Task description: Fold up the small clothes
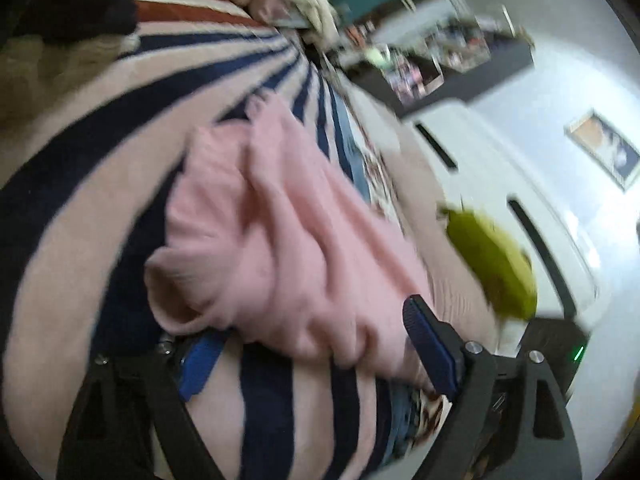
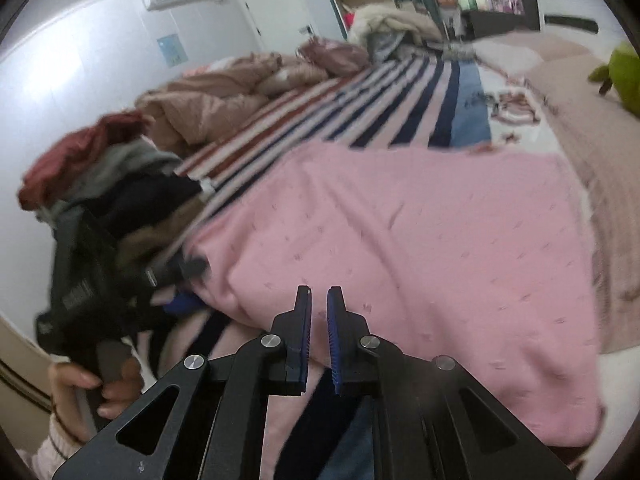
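Observation:
A pink knit garment (image 2: 400, 240) lies spread on a striped blanket (image 2: 400, 84) on the bed. My right gripper (image 2: 319, 320) is over its near edge, jaws nearly closed with a narrow gap and nothing between them. In the left wrist view the same pink garment (image 1: 280, 232) is bunched and wrinkled. My left gripper (image 1: 312, 344) is open wide, its blue-padded fingers (image 1: 428, 344) on either side of the garment's near edge. The left gripper also shows in the right wrist view (image 2: 176, 272) at the garment's left edge, held by a hand (image 2: 96, 384).
A pile of dark, grey and red clothes (image 2: 100, 176) sits left of the garment, with a beige duvet (image 2: 224, 92) behind. A green plush toy (image 2: 624, 76) lies on the beige bedcover (image 2: 592, 136) at the right. A white wall and door stand beyond.

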`<act>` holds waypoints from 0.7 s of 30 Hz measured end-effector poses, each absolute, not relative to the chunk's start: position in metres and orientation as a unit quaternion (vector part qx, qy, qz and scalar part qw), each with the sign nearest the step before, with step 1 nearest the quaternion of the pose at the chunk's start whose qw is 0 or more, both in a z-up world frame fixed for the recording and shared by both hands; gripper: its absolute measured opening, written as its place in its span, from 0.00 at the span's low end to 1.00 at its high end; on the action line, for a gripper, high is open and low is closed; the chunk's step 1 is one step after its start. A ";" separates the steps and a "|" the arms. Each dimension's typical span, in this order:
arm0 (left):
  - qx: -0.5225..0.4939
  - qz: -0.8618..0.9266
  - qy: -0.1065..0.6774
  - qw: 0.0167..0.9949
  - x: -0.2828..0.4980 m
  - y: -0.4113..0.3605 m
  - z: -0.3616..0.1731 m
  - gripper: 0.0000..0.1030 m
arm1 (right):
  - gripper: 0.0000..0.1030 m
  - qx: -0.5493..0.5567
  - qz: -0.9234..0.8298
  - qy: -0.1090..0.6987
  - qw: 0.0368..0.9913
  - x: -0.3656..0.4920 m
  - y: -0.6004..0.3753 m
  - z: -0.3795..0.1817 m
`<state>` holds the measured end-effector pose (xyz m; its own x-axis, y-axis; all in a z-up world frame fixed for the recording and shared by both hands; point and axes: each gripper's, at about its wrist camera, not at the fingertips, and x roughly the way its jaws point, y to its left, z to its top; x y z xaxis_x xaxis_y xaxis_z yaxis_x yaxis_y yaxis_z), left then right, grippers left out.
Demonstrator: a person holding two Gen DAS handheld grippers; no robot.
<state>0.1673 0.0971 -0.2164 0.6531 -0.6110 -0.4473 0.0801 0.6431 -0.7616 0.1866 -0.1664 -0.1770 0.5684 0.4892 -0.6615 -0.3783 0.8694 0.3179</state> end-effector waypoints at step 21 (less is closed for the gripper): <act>-0.063 -0.255 0.305 0.915 0.198 -0.023 -0.107 0.22 | 0.05 0.165 0.213 0.287 0.919 0.135 -0.299 -0.117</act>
